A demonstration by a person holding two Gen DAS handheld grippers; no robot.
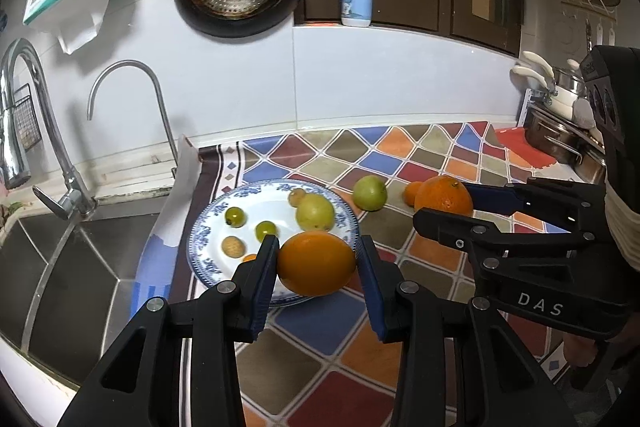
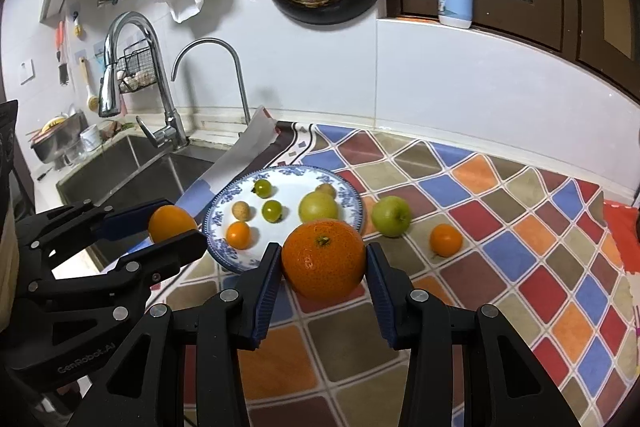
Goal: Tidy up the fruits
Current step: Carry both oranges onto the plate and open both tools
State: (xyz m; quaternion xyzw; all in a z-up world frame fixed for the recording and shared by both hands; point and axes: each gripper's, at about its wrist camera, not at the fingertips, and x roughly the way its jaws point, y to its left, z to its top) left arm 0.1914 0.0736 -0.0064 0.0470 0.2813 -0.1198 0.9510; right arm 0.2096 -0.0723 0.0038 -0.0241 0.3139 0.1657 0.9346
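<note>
My left hand-held gripper (image 1: pixel 316 263) pinches a smooth orange (image 1: pixel 316 263) above the blue-rimmed plate (image 1: pixel 200 247) at its 5 o'clock edge, ready to join the fruit there, while my right hand-held gripper (image 2: pixel 323 261) clamps a dimpled mandarin (image 2: pixel 323 259) over the tabletop (image 2: pixel 500 227), near the plate's 4 o'clock rim.

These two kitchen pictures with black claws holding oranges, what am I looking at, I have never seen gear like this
A person holds two hand-held black two-finger grippers, each carrying a forward-looking fisheye camera. One picture comes from the left gripper, shut on a smooth orange fruit. The other comes from the right gripper, shut on a dimpled orange with a stem scar. On the colourful diamond-patterned mat sits a blue-and-white round plate holding small fruits. Beside it lie a green apple and a small orange fruit.
</note>
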